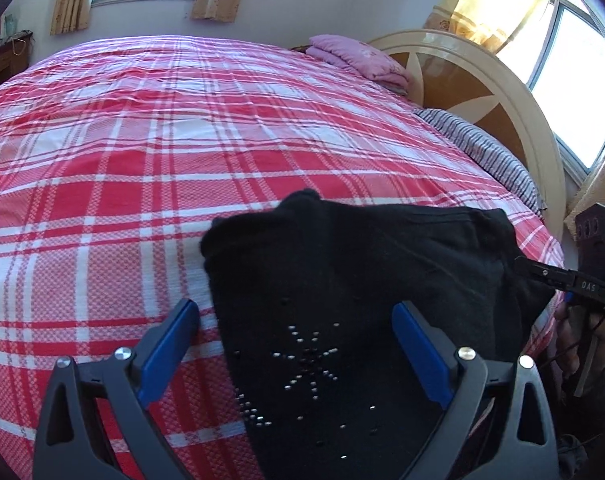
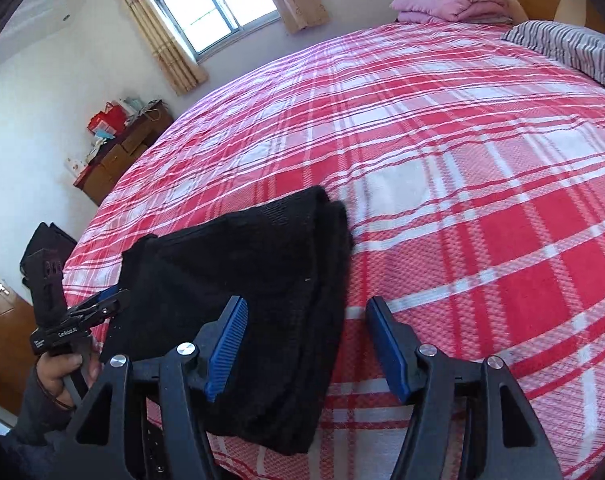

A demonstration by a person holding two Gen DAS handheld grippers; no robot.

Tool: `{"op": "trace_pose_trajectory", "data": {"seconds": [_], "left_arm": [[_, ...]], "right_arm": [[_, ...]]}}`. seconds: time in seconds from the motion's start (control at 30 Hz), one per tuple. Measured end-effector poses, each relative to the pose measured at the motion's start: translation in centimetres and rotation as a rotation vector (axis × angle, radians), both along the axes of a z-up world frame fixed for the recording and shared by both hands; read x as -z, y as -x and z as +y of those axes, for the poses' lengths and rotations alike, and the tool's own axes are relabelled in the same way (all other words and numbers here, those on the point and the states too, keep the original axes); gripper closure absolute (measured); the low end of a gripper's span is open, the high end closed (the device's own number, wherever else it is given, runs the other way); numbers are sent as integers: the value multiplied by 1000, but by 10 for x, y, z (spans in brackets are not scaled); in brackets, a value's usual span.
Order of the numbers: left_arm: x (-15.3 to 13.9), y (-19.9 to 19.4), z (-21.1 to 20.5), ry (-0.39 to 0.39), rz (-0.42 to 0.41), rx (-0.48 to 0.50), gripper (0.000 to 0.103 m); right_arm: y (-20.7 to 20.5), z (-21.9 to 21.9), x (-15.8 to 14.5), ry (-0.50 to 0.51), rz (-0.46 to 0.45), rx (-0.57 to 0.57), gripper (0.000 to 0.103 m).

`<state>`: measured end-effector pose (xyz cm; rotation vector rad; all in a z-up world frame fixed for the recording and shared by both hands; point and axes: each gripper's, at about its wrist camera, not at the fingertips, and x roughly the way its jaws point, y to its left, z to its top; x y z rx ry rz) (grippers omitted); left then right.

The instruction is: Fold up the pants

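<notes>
Both the left gripper and right gripper hover with jaws wide apart, holding nothing. Beneath them, the black pants lie partly folded on the bed: soft, limp, light; pinch doubled edges.

The pants are black, with small silver studs set in a star pattern. The sheet on the bed is a red, pink and white plaid. A folded quilt is pale pink with a faint floral print; the pillow beside it has grey and white stripes. The headboard is cream with brown panels. The curtains are tan with a small flower pattern. Both grippers, left and right, are black with blue fingers. The dresser is brown.
</notes>
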<state>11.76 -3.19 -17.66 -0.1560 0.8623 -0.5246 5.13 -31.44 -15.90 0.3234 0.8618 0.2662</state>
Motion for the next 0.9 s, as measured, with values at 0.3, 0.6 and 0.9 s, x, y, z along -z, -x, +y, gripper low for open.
{"op": "trace_pose_trajectory", "data": {"seconds": [0.3, 0.6, 0.9], "left_arm": [[0, -7, 4, 87, 32, 26, 28], [5, -10, 24, 168, 73, -9, 84], [-31, -13, 51, 173, 42, -16, 86]], "right_arm": [[-3, 5, 7, -11, 13, -17, 57], [5, 13, -6, -37, -33, -53, 77], [-23, 40, -42, 7, -77, -142, 78]]}}
